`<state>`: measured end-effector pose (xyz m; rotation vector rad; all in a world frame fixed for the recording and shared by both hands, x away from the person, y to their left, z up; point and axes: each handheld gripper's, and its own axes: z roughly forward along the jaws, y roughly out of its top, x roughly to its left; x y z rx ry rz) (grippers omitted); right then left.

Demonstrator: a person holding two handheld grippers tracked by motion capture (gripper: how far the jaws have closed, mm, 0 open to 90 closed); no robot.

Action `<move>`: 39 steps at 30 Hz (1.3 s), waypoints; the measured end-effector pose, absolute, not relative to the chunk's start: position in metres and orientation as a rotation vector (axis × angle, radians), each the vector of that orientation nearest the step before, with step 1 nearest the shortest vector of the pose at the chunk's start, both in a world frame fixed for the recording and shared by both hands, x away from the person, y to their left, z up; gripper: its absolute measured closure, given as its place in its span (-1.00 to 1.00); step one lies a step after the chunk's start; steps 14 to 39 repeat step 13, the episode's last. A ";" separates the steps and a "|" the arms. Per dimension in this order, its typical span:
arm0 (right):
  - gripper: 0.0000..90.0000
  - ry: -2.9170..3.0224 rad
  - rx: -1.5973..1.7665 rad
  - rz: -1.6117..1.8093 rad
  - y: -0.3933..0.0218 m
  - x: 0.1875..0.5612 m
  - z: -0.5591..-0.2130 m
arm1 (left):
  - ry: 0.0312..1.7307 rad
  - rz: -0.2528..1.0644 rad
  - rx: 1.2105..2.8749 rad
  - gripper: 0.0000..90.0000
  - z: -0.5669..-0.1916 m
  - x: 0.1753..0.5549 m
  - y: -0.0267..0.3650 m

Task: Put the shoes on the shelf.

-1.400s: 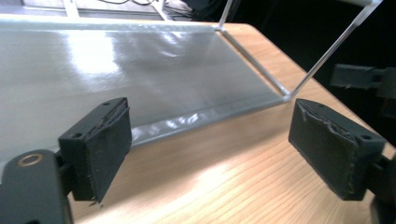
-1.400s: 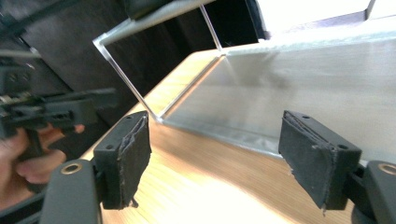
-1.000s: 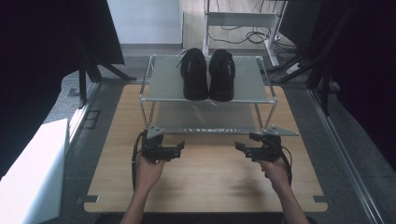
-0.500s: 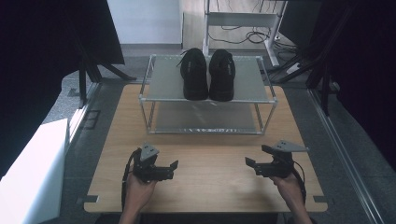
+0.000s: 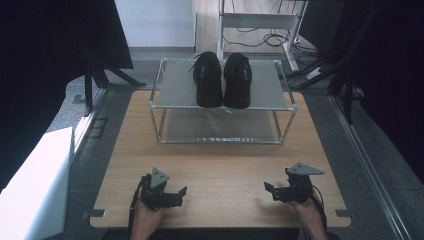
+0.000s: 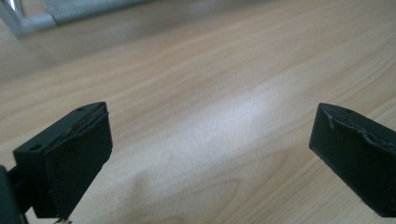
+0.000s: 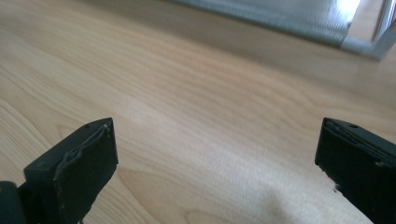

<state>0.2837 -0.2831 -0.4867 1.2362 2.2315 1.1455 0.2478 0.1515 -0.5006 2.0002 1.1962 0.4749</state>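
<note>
We see the pair of black shoes (image 5: 223, 80) side by side on the top shelf of the rack (image 5: 170, 106) at the desk's (image 5: 220, 160) far edge. They look light, soft-sided and stiff-soled; we would grip at the heel collar. Left tool (image 5: 181, 192) and right tool (image 5: 269, 188) sit near the desk's front edge, spread and empty, the right tool's jaws having just been opening; bare desk lies between.

High view: from above the near edge, facing forward and down over the table (image 5: 220, 165).
Gripper views: low and close, looking past their fingers (image 6: 70, 154) along the wood.
Shared: the tabletop and the shelf rack (image 5: 222, 107) base beyond the fingertips.
</note>
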 end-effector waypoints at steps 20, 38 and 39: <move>-1.00 2.363 1.169 0.975 -0.274 0.285 -0.509 | 1.194 0.521 2.142 -1.00 -0.508 0.250 0.138; -1.00 2.363 1.169 0.975 -0.274 0.285 -0.509 | 1.194 0.521 2.142 -1.00 -0.508 0.250 0.138; -1.00 2.363 1.169 0.975 -0.274 0.285 -0.509 | 1.194 0.521 2.142 -1.00 -0.508 0.250 0.138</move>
